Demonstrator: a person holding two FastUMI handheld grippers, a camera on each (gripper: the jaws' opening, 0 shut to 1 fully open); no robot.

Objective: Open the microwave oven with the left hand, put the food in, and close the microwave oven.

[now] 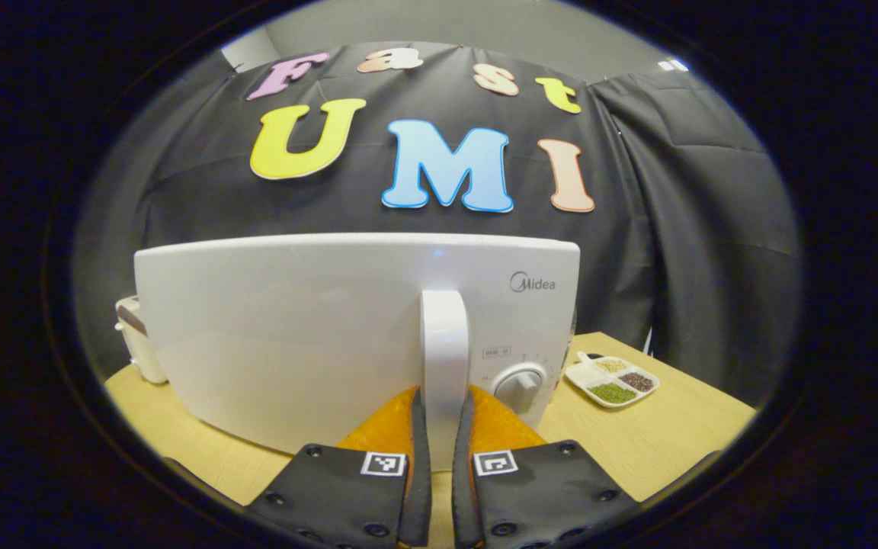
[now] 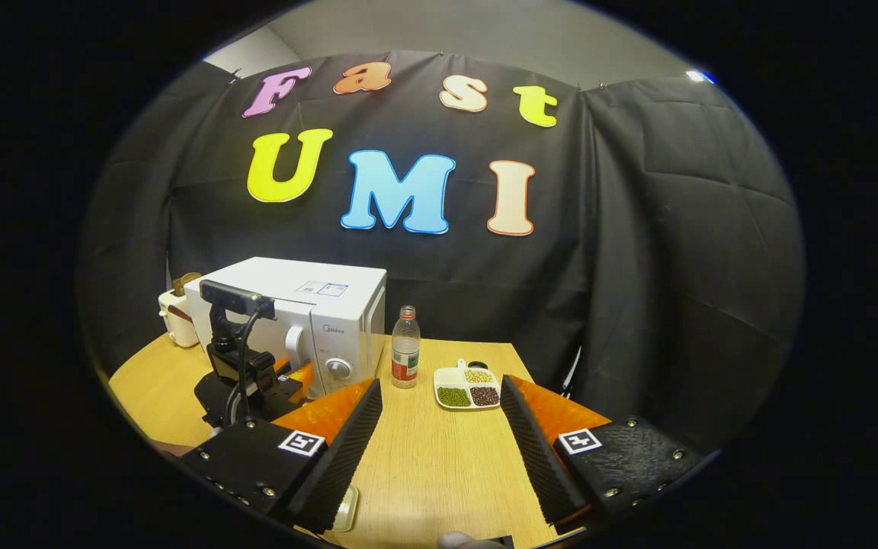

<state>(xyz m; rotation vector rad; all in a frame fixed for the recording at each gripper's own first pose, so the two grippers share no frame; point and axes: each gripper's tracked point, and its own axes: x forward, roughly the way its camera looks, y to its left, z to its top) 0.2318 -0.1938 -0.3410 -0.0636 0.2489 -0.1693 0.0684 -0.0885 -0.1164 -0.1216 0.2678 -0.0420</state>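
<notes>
L gripper (image 1: 443, 450), left gripper view: fingers closed on the microwave (image 1: 317, 328) door handle (image 1: 444, 351), one finger each side of the vertical bar, both pressing it. Door looks shut, flush w/ the body. Control knob (image 1: 519, 385) just right of the handle. Microwave sits on the wooden table (image 1: 675, 435). Small cream appliance (image 1: 134, 335) behind its left edge.

Food tray (image 1: 613, 380): white divided dish w/ three compartments of grains/beans, on the table right of the microwave, apart from it.

R gripper (image 2: 439, 435), right gripper view: fingers spread wide, nothing between them, held above the table (image 2: 439, 473). Same view shows the L gripper (image 2: 298, 377) at the microwave (image 2: 294, 305) front, w/ its camera mount above it. Plastic bottle (image 2: 405, 347) stands upright just right of the microwave, between it and the food tray (image 2: 469, 386). Tray lies ahead of the R gripper, between its finger lines, not touched. Cream appliance (image 2: 176, 316) at far left, beside the microwave.
</notes>
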